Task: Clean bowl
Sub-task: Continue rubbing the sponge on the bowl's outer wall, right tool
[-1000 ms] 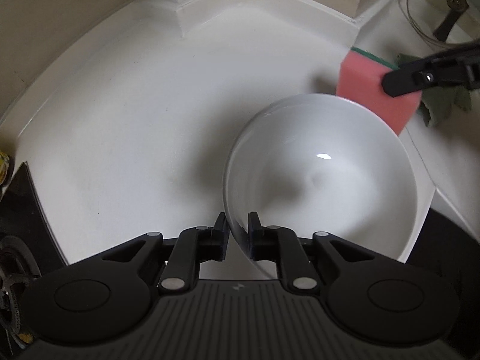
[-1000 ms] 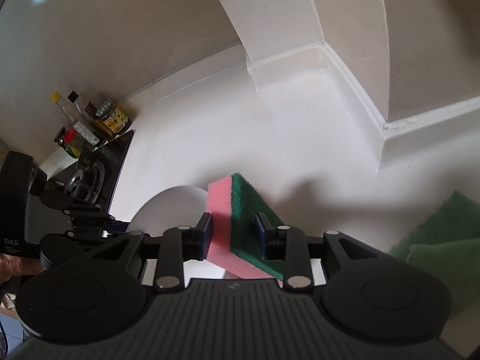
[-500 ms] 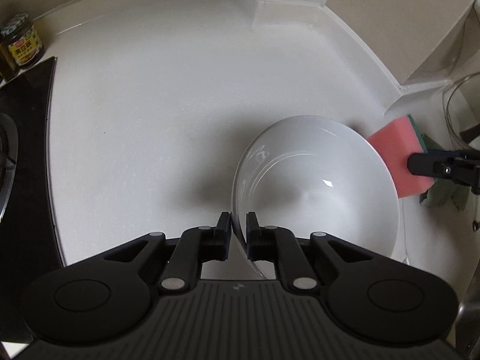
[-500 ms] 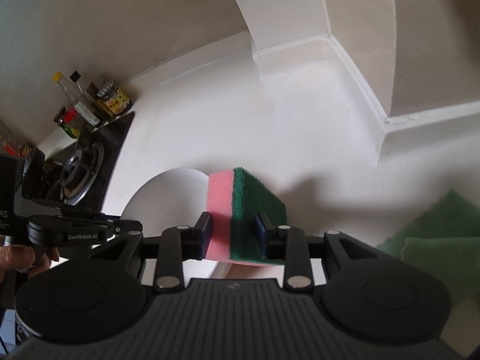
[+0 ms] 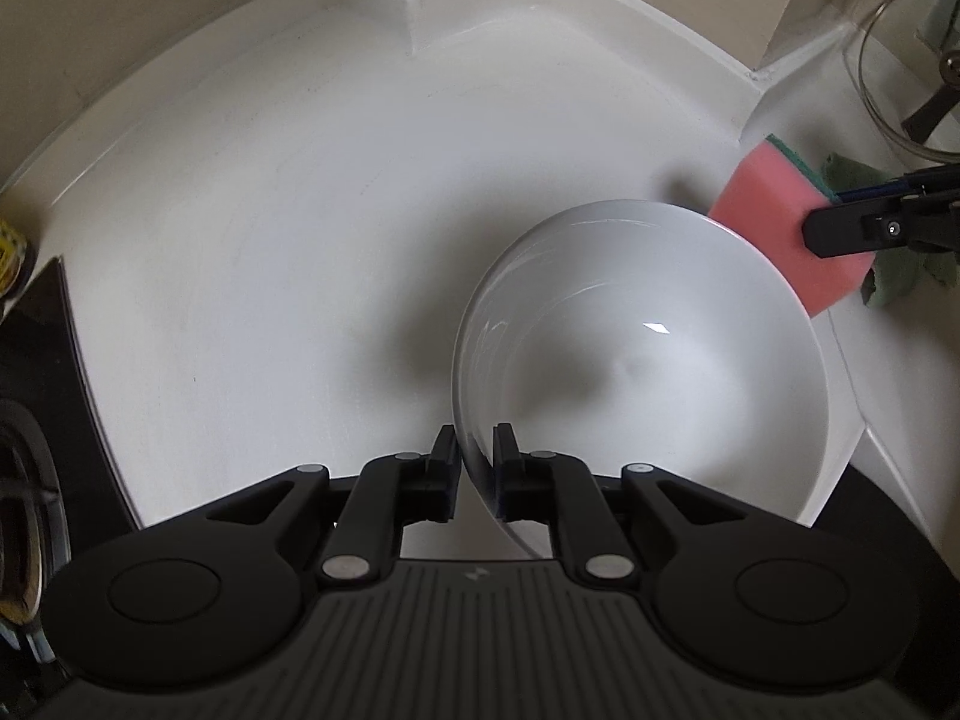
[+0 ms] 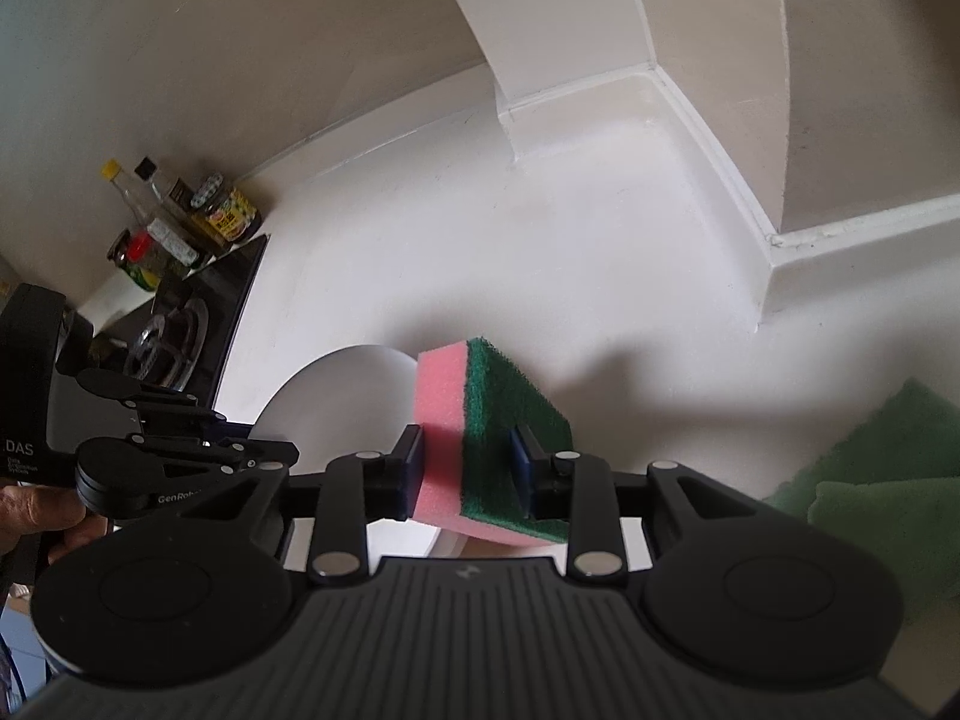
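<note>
A white bowl (image 5: pixel 648 360) is tilted above the white counter. My left gripper (image 5: pixel 477 462) is shut on its near rim, one finger inside and one outside. The bowl also shows in the right wrist view (image 6: pixel 342 384). My right gripper (image 6: pixel 468 468) is shut on a pink sponge with a green scouring side (image 6: pixel 480 420). In the left wrist view the sponge (image 5: pixel 774 222) sits just beyond the bowl's far right rim, held by the right gripper's fingers (image 5: pixel 864 228).
A green cloth (image 6: pixel 870 480) lies on the counter at the right. A black hob (image 6: pixel 180 324) and several bottles and jars (image 6: pixel 180 216) stand at the left. A glass lid (image 5: pixel 912 60) leans at the far right. Walls close the back.
The left gripper's view has swung with the bowl, left and then back toward the corner. The sponge stays close to the bowl's far right rim. Both grips are unchanged.
</note>
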